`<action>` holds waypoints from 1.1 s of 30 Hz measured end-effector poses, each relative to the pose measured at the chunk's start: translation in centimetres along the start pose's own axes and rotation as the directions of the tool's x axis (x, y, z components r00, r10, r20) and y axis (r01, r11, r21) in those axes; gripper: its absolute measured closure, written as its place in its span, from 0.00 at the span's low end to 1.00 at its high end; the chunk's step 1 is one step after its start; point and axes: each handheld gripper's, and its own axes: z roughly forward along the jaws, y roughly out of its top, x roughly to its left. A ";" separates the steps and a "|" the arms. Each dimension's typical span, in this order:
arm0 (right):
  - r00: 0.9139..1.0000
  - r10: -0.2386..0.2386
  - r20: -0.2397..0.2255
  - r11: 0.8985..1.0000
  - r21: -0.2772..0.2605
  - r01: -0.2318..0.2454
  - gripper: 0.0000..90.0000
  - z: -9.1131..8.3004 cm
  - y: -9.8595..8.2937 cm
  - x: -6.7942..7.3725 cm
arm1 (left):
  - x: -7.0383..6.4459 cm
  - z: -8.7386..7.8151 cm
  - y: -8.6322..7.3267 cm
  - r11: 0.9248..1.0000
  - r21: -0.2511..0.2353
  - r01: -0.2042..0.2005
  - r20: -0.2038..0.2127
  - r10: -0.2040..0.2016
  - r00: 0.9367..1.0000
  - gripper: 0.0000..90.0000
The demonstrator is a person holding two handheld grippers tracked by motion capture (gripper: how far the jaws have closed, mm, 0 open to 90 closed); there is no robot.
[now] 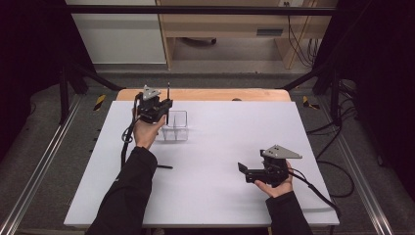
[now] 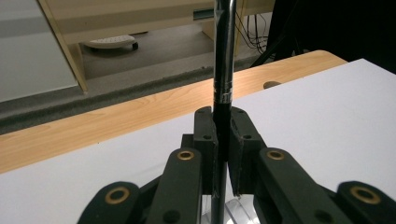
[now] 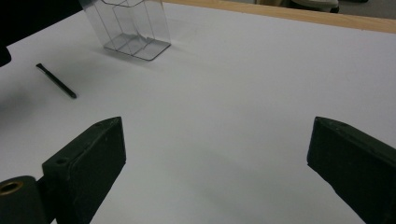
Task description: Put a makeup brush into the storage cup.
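The clear plastic compartmented holder (image 1: 175,126) is stood near the white desk's (image 1: 220,161) far-left corner. Above it, a slim black-and-silver pen (image 2: 223,70) is clamped upright by the left gripper (image 1: 165,111). The right gripper (image 1: 242,167) is held wide open, empty, near the right edge.

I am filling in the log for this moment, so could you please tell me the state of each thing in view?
Left gripper: shut on the upright pen.
Right gripper: open, holding nothing, above the table.
Clear holder: upright on the table.
Second pen: lying flat on the table.
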 end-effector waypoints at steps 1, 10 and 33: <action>1.000 0.000 0.000 1.000 0.000 0.000 0.05 0.0 0.0 0.0 | 0.0 0.1 -0.1 1.000 0.000 0.004 0.000 -0.004 1.000 0.92; 1.000 0.000 0.000 1.000 0.002 0.000 0.05 0.1 0.0 0.0 | 0.1 0.2 -1.1 1.000 0.007 0.011 -0.001 -0.011 1.000 0.92; 1.000 0.001 0.001 1.000 0.001 -0.002 0.05 0.1 0.0 0.0 | 0.0 0.7 -3.5 0.999 0.040 -0.004 -0.002 0.004 1.000 0.92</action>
